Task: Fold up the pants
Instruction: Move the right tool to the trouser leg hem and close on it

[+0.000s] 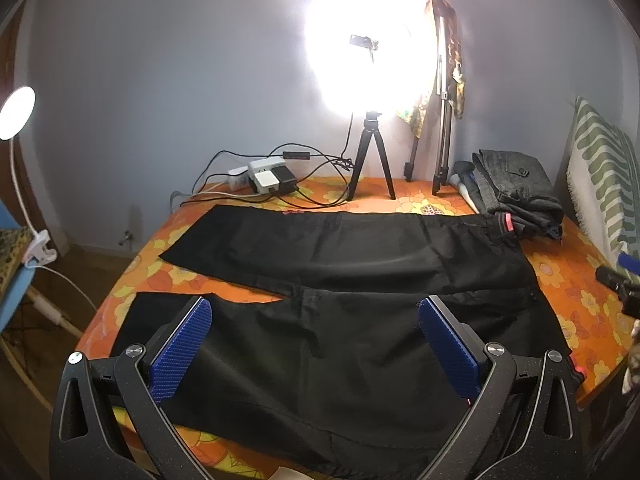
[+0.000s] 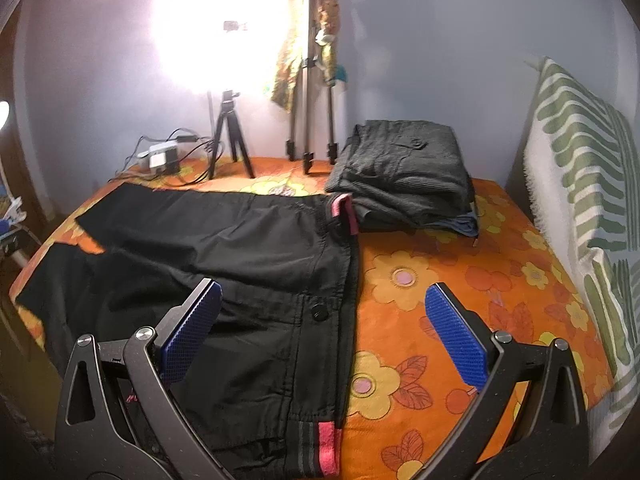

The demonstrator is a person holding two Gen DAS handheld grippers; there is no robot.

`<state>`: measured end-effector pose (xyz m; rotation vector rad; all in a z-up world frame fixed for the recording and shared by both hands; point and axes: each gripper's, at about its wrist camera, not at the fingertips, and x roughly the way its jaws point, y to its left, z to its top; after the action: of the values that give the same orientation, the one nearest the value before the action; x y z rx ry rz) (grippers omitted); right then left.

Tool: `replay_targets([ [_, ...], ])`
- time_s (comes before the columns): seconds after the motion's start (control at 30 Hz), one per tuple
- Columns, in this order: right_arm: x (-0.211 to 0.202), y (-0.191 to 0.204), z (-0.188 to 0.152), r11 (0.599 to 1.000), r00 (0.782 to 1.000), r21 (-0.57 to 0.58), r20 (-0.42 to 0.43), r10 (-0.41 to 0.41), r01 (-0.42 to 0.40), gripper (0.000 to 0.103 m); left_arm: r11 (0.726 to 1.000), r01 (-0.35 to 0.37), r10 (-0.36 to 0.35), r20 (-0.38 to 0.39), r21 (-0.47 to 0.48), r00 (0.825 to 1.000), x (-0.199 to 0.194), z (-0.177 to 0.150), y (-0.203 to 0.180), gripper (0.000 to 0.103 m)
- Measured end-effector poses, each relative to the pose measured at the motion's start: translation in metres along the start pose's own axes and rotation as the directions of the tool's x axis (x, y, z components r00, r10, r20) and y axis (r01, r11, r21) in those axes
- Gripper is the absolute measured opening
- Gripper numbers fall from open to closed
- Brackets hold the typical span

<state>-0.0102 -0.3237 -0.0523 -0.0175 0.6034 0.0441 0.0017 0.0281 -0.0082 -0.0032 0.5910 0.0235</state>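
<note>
Fingers of both grippers stand wide apart, gripping nothing: the left gripper (image 1: 314, 312) hangs over the near leg of the pants (image 1: 348, 264), the right gripper (image 2: 322, 298) straddles their waistband edge, its left pad (image 2: 192, 328) over black cloth and its right pad (image 2: 456, 336) over bare bedspread (image 2: 432, 280).

Pants lie flat on the bedspread, legs spread, running leftward from the right fingers and lying between and beyond the left ones.

No writing can be read anywhere; pink marks on the cloth are too small to tell.

Only the right view shows the pants' button (image 2: 319, 312) and the pink waistband tab (image 2: 329, 450) between its fingers. Folded clothes (image 2: 404, 168) lie beyond them. Only the left view shows the clip lamp (image 1: 17, 112), far left of its fingers, and the chargers (image 1: 268, 176) ahead.
</note>
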Motion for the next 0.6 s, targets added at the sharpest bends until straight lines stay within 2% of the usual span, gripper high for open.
replay_targets([
  [0.07, 0.001, 0.003, -0.004, 0.999, 1.000, -0.021, -0.011, 0.026, -0.026, 0.103, 1.000, 0.001, -0.001, -0.001, 0.002, 1.000, 0.000, -0.003, 0.007, 0.103],
  [0.3, 0.005, 0.022, -0.024, 0.980, 0.985, -0.117, -0.078, 0.152, -0.160, 0.089, 0.997, -0.073, 0.072, -0.049, -0.019, 0.996, 0.009, -0.016, 0.040, 0.101],
  [0.37, 0.004, 0.031, -0.031, 0.969, 0.979, -0.150, -0.094, 0.183, -0.196, 0.086, 0.995, -0.083, 0.078, -0.084, -0.059, 0.993, 0.013, -0.020, 0.056, 0.094],
  [0.5, 0.001, 0.051, -0.042, 0.939, 0.962, -0.214, -0.116, 0.247, -0.267, 0.084, 0.985, -0.106, 0.088, -0.135, -0.133, 0.987, 0.019, -0.025, 0.082, 0.088],
  [0.6, -0.002, 0.068, -0.051, 0.910, 0.940, -0.243, -0.147, 0.308, -0.336, 0.082, 0.978, -0.132, 0.107, -0.156, -0.159, 0.982, 0.018, -0.026, 0.099, 0.082],
])
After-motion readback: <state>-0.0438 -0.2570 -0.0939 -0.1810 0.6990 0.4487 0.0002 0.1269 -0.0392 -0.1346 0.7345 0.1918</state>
